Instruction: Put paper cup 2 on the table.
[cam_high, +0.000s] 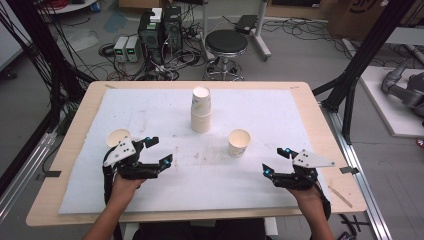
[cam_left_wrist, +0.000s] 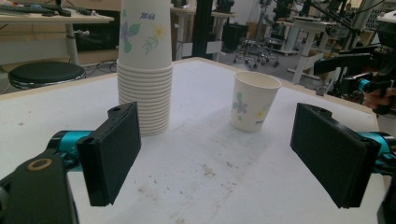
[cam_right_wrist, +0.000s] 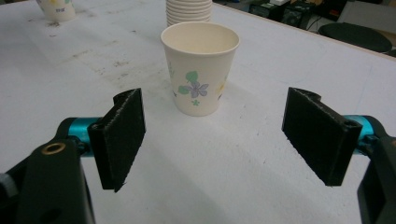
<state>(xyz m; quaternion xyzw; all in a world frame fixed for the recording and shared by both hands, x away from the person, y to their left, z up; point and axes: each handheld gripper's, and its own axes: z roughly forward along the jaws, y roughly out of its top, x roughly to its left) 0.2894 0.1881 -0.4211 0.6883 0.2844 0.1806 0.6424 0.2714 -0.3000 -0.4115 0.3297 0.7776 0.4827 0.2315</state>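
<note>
Facing flower-printed paper cup (cam_right_wrist: 201, 70), right gripper (cam_right_wrist: 215, 135) fingers apart, left gripper (cam_left_wrist: 219, 154) fingers apart, no legible writing.

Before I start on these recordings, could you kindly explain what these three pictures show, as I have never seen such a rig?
A person sits at a table covered with a white mat and holds hand-operated tongs in each hand. The high view looks down from above; the other two come from cameras riding on each tool, looking out between its black pads. The left tongs and right tongs both stand open and hold nothing. On the mat stand a stack of paper cups, a single cup ahead of the right tongs, and another cup beside the left hand.
</note>
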